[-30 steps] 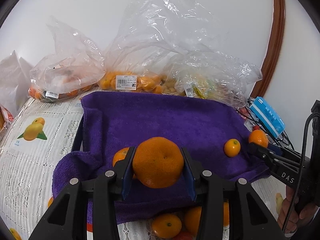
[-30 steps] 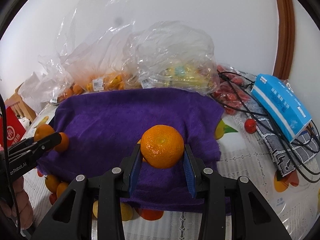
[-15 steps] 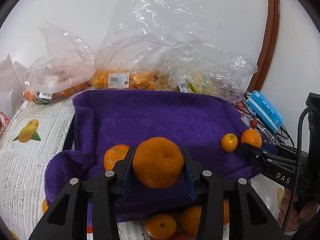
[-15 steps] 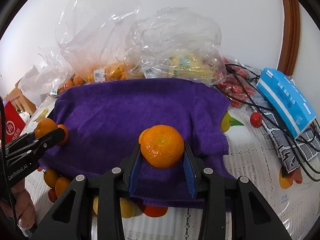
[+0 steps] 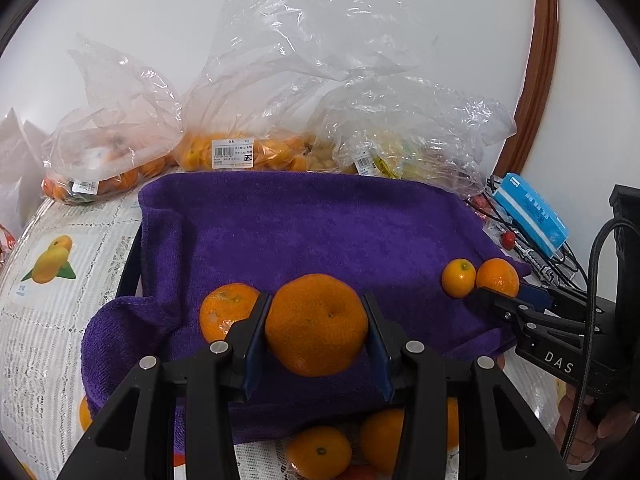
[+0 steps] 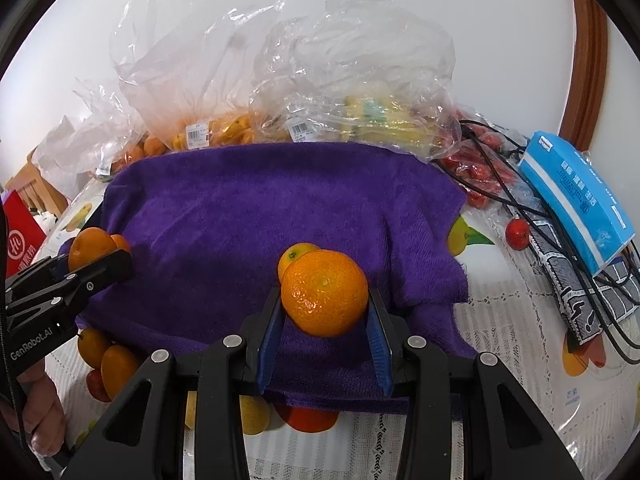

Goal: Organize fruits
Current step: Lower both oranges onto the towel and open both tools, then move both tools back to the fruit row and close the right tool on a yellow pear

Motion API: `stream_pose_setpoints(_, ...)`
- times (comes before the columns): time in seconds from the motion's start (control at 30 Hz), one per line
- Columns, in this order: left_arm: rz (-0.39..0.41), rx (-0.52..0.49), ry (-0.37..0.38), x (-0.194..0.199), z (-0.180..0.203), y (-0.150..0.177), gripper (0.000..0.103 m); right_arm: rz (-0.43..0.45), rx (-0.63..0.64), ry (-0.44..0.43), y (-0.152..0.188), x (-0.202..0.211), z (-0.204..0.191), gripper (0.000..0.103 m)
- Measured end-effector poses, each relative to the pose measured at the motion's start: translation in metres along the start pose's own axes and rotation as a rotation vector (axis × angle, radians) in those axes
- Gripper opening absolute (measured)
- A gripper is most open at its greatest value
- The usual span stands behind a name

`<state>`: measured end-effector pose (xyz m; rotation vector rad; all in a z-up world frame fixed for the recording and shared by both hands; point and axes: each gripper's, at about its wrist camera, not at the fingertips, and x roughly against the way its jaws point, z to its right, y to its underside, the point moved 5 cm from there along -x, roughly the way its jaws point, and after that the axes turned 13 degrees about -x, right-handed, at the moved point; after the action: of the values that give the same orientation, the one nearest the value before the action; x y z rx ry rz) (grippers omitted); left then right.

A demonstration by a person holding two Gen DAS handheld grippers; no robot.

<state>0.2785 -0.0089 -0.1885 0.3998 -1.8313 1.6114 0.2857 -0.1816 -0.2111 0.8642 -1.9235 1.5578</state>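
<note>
A purple towel [image 5: 304,224] covers a tray on the table; it also shows in the right wrist view [image 6: 256,208]. My left gripper [image 5: 316,330] is shut on a large mandarin [image 5: 316,324] above the towel's near left part, beside a mandarin [image 5: 224,310] lying on the towel. My right gripper [image 6: 325,300] is shut on a mandarin [image 6: 325,293] above the towel's near right part, right next to a small kumquat [image 6: 295,256] on the towel. In the left wrist view the right gripper [image 5: 498,284] shows with its mandarin [image 5: 498,278] next to that kumquat [image 5: 458,277].
Clear plastic bags of fruit [image 5: 240,148] stand behind the towel against the wall. Loose oranges [image 5: 320,450] and other fruit [image 6: 304,416] lie on the tablecloth in front of the towel. A blue box [image 6: 576,196], black cables [image 6: 520,184] and cherry tomatoes [image 6: 518,234] lie at the right.
Both grippers, each holding its mandarin, have moved forward and lower over the towel. The right gripper's mandarin has come close to the kumquat; the left one has come beside the lying mandarin.
</note>
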Motion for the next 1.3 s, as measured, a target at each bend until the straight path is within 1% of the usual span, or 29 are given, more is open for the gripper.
stream_pose_setpoints(0.23, -0.004, -0.005, -0.004, 0.0, 0.001, 0.0, 0.042, -0.008, 0.015, 0.012, 0.001, -0.002, -0.001, 0.041)
stream_pose_setpoints(0.33, -0.003, -0.006, -0.009, 0.001, 0.0, 0.0, 0.042, 0.003, 0.025, 0.015, 0.002, 0.0, -0.003, 0.041)
stream_pose_setpoints(0.4, 0.006, -0.005, -0.015, 0.002, -0.001, -0.001, 0.046, 0.016, 0.039, 0.015, 0.001, 0.002, -0.005, 0.041)
stream_pose_setpoints(0.47, 0.022, 0.005, -0.017, 0.005, -0.003, -0.002, 0.052, 0.024, 0.051, 0.02, 0.001, 0.004, -0.007, 0.041)
stream_pose_setpoints(0.57, 0.037, 0.013, -0.013, 0.009, -0.005, -0.003, 0.055, 0.032, 0.053, 0.02, 0.0, 0.007, -0.007, 0.041)
stream_pose_setpoints(0.7, 0.044, 0.021, -0.015, 0.012, -0.006, -0.003, 0.056, 0.05, 0.038, 0.022, -0.002, 0.013, -0.005, 0.042)
stream_pose_setpoints(0.93, 0.059, 0.02, -0.055, 0.016, -0.009, -0.002, 0.056, 0.097, 0.032, 0.034, -0.005, 0.024, -0.006, 0.042)
stream_pose_setpoints(1.07, 0.065, 0.021, -0.045, 0.022, -0.01, 0.002, 0.056, 0.112, 0.035, 0.023, -0.002, 0.032, -0.01, 0.042)
stream_pose_setpoints(1.13, 0.066, 0.026, -0.048, 0.026, -0.011, 0.004, 0.057, 0.134, 0.023, 0.02, 0.0, 0.038, -0.011, 0.042)
stream_pose_setpoints(1.2, 0.068, 0.039, -0.034, 0.031, -0.013, 0.008, 0.057, 0.151, 0.009, 0.011, 0.002, 0.043, -0.011, 0.042)
stream_pose_setpoints(1.3, 0.077, 0.066, -0.013, 0.041, -0.016, 0.017, 0.06, 0.12, 0.006, -0.013, 0.011, 0.048, -0.013, 0.042)
